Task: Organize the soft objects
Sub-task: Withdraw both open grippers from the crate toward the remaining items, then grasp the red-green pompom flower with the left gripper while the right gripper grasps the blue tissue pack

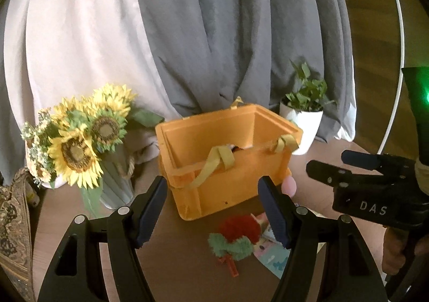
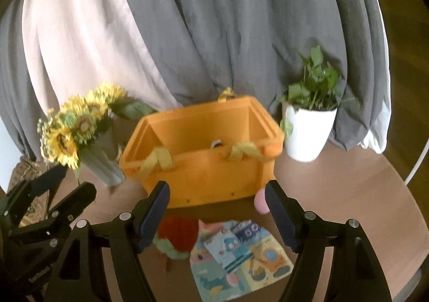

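Observation:
An orange storage box (image 1: 214, 168) with yellow strap handles stands open on the brown table; it also shows in the right wrist view (image 2: 203, 165). In front of it lie a red and green plush rose (image 1: 236, 235), a colourful cloth book (image 2: 241, 256) and a pink soft ball (image 2: 260, 202). The rose (image 2: 175, 235) lies left of the book. My left gripper (image 1: 214, 211) is open and empty above the rose. My right gripper (image 2: 218, 213) is open and empty above the book; it also shows from the side in the left wrist view (image 1: 329, 165).
A sunflower bouquet in a grey-green vase (image 1: 80, 146) stands left of the box. A white pot with a green plant (image 2: 308, 130) stands to its right. Grey and pale curtains hang behind. A patterned cloth (image 1: 13, 221) lies at the far left.

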Tool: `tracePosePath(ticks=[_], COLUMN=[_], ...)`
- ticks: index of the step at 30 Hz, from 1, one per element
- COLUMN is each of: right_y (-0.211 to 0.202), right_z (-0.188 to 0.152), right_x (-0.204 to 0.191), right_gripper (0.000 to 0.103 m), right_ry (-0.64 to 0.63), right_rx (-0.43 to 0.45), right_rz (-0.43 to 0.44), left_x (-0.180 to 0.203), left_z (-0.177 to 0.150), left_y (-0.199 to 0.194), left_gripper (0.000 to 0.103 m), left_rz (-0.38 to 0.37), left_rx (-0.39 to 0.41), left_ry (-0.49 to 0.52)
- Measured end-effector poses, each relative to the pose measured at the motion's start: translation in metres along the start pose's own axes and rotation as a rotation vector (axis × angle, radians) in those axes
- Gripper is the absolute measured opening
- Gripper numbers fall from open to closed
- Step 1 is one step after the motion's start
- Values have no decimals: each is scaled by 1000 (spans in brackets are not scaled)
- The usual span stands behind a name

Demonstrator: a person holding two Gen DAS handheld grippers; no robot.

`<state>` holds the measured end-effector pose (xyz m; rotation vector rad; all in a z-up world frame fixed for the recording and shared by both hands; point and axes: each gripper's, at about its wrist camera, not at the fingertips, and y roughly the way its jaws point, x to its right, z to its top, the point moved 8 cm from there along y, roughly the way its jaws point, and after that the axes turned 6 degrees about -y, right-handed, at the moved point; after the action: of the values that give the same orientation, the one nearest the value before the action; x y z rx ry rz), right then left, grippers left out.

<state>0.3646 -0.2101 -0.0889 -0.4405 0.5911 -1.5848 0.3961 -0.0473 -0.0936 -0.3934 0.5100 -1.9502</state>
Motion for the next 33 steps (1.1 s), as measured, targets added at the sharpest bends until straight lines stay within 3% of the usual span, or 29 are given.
tracePosePath(ticks=[19,33], right_y=[42,89], right_z=[-76,-106], right_x=[-3,1], right_gripper=[74,74], right_ry=[-24,-112], right_rx=[-237,-381], right_rz=[19,6], left_x=[13,13], left_z=[-64,-94], left_y=[35,86], left_gripper=[69,71], left_rz=[-64,-67], left_rx=[-137,-234], left_ry=[83,130])
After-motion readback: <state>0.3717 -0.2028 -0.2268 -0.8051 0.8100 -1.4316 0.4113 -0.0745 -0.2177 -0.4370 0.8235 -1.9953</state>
